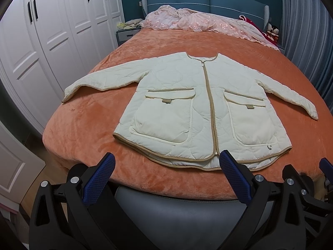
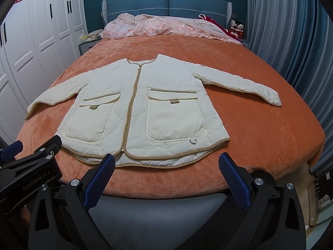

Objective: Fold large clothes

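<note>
A cream quilted jacket [image 1: 193, 108] [image 2: 143, 112] with tan trim lies flat, front up and zipped, on the orange bedspread [image 1: 87, 125] [image 2: 260, 129]. Both sleeves are spread out to the sides and the hem points toward me. My left gripper [image 1: 167, 158] hovers open just short of the hem near the bed's foot, with nothing between its blue pads. My right gripper [image 2: 166, 158] is also open and empty, in front of the hem's right half. In the right wrist view the left gripper's body [image 2: 27, 166] shows at the left edge.
A rumpled pink quilt [image 1: 199, 20] [image 2: 162, 26] lies piled at the blue headboard [image 1: 206, 0]. White wardrobe doors [image 1: 52, 31] line the left side, grey-blue curtains [image 2: 291, 31] the right. A grey padded footboard [image 1: 183, 214] runs under the grippers. Nightstands flank the bed.
</note>
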{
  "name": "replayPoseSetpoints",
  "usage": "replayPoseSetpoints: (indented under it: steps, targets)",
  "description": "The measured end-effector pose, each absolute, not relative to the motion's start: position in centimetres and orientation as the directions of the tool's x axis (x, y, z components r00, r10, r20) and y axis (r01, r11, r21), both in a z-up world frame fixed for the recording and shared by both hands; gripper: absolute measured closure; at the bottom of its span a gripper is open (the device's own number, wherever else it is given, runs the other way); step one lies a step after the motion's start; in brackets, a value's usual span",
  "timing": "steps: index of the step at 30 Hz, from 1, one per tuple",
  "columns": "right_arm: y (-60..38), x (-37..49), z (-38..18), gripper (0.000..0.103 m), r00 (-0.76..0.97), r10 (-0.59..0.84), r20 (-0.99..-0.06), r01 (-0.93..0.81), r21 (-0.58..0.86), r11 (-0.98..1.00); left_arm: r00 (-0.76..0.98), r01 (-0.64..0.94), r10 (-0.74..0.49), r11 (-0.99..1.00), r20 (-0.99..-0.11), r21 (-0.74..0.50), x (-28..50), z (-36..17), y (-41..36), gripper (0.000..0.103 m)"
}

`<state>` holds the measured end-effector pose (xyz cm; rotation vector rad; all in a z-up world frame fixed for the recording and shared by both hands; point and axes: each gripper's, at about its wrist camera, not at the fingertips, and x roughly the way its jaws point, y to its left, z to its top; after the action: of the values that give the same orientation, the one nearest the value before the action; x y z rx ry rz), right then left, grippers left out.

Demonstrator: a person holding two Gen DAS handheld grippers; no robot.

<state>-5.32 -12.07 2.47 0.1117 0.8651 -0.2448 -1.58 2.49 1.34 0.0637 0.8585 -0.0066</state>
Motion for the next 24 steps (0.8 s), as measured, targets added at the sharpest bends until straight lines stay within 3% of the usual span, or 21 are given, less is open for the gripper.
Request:
replayPoseSetpoints:
  steps: [24]
  targets:
    - [-12.2,-4.8,1.2,0.005,0.596,-0.157,-0.787,0.258,0.003,0.966,0.631,0.029,0.030,0.998,-0.775,0.062,-1.3,0.3,2.8,0.006]
